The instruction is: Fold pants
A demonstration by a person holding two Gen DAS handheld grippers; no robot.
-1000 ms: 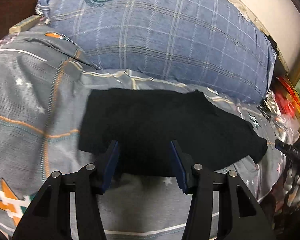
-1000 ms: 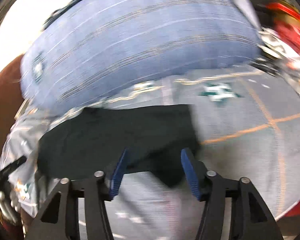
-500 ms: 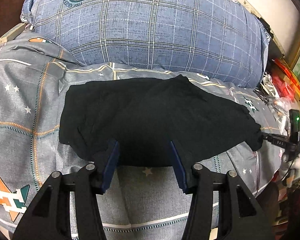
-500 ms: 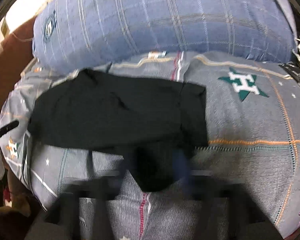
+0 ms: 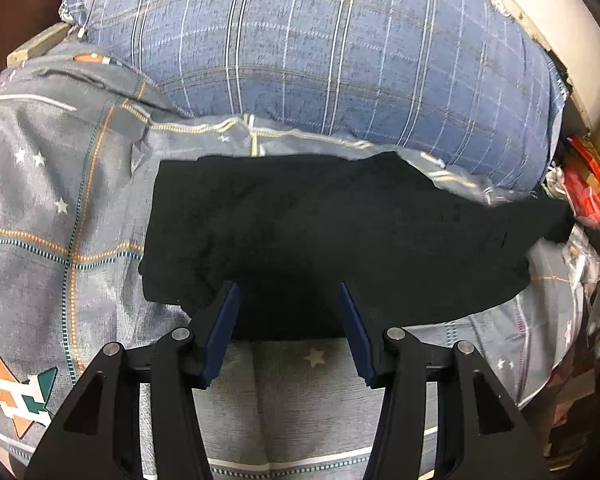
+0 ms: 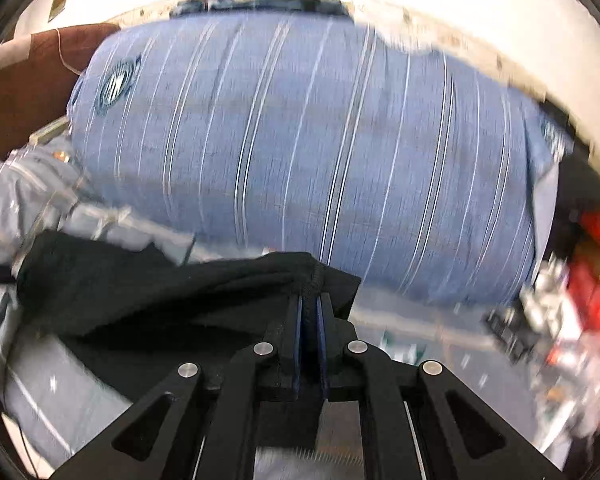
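We have the black pants (image 5: 340,240) spread on the bed's grey star-print cover (image 5: 60,208), just in front of the big blue plaid pillow (image 5: 320,60). Our right hand-held gripper (image 6: 310,312) is clenched on a bunched edge of the pants, what looks like the gathered waistband, and that end is lifted off the cover toward the pillow. Our left hand-held gripper (image 5: 288,320) is released, its jaws spread wide, with both blue pads over the near edge of the pants and nothing between them.

The main risk we see is the pinch itself: only a narrow ridge of cloth sits between the right pads, so a quick pull could let it slip out and drop the fold halfway. With our left side not pinning anything, the far end of the pants may drag across the cover instead of staying put, and the fold line would come out crooked. The lifted end is also close to the pillow; if we carry it too far that way, the cloth could ride up onto it and bunch.
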